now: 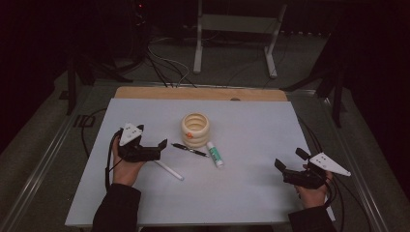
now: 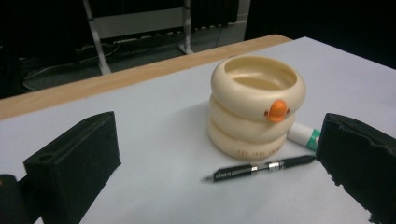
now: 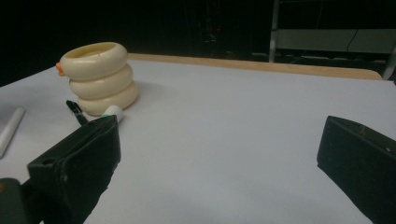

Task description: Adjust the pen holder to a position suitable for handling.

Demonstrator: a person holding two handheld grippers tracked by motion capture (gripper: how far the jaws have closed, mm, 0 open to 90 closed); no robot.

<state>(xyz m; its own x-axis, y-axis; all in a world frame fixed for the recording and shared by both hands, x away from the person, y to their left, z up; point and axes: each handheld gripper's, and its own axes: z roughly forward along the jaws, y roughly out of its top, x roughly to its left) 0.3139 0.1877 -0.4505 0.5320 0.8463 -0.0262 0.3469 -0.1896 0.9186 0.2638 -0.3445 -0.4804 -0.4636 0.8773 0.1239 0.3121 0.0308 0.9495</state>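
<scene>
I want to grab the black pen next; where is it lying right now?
In the high view the black pen lies mid-table, just in front of the cream ring-shaped holder, between the left gripper and the glue stick.

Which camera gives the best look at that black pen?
The left gripper view: the black pen lies close and whole, before the cream holder. The high view shows it small; the right gripper view shows just its end.

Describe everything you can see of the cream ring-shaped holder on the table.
The cream holder looks like three stacked rounded rings of smooth, slightly glossy plastic, open and hollow at the top. A small orange beak-like knob sticks out from the top ring, and faint lettering runs along the bottom ring. It stands upright near the middle of the pale table. A black pen lies just in front of it and a white glue stick beside its base; contact cannot be told.
</scene>
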